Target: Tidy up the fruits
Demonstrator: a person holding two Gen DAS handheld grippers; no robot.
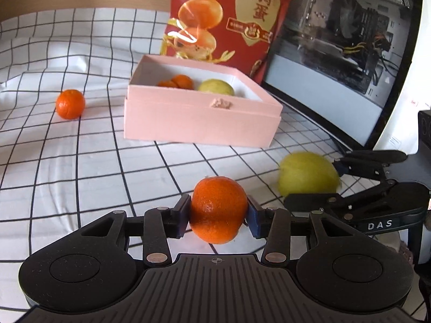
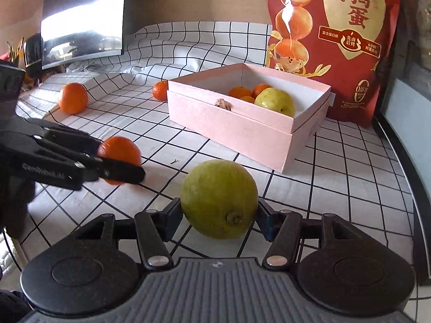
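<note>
1. Pink cardboard box (image 2: 237,132), open-topped, stands on the white black-gridded tablecloth (image 1: 80,161) in front of a red printed snack bag (image 2: 336,40). It is judged to be the collection point.
2. Already in the box: a yellow-green round fruit (image 2: 274,102) and what look like three small orange mandarins (image 2: 239,92), partly hidden by the box wall.
3. Left gripper (image 1: 218,214): jaws closed onto a round orange mandarin (image 1: 218,210), pads touching both sides. It appears lifted clear of the cloth, short of the box.
4. Right gripper (image 2: 219,216): jaws closed against a large yellow-green citrus-like fruit (image 2: 218,199), held near the box's front corner.
5. Remaining on the cloth: two loose orange mandarins, one well to the left (image 2: 73,98), one just beside the box's far-left corner (image 2: 160,90).
6. Assessment: roughly half complete; two fruits in transit, two not yet collected.
</note>
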